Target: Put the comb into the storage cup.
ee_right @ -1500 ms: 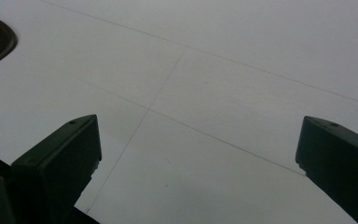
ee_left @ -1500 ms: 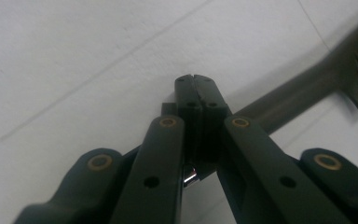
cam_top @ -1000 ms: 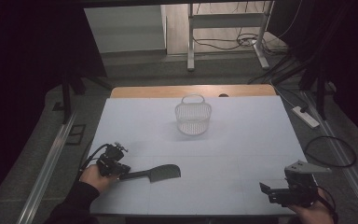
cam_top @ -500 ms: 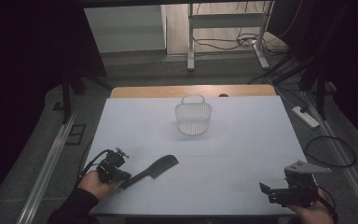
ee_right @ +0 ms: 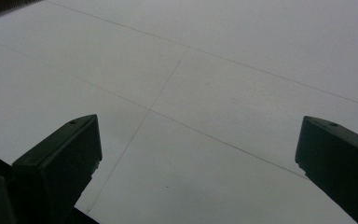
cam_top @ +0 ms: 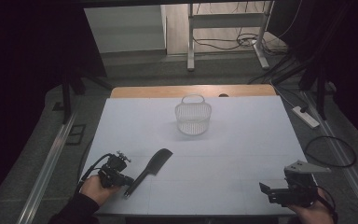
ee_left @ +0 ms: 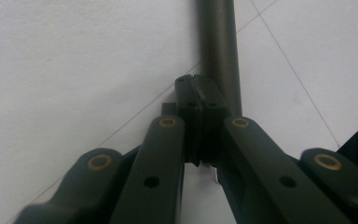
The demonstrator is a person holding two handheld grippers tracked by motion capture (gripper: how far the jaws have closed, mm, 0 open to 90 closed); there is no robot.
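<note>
A black long-handled tool (cam_top: 150,169) with a broad flat head lies aslant on the white table cover (cam_top: 242,140), head toward the far right. Its round handle (ee_left: 219,51) runs up from just behind my left gripper's tips. My left gripper (cam_top: 129,182) (ee_left: 196,84) is shut, pads meeting, tips against the handle's near end; I cannot tell whether any of the handle is pinched. My right gripper (cam_top: 265,190) (ee_right: 196,135) rests at the near right with its jaws wide apart and only bare table cover between them. A white wire basket (cam_top: 193,119) stands upright at the far middle.
A strip of bare wood (cam_top: 168,91) shows along the table's far edge. Metal rails (cam_top: 51,158) run along the left and right sides. A power strip (cam_top: 305,116) and cables (cam_top: 328,149) lie on the floor to the right.
The black tool has swung from lying crosswise to pointing diagonally away, pivoting about its handle end. The left hand has drawn slightly nearer the front edge. The right gripper has stayed put.
</note>
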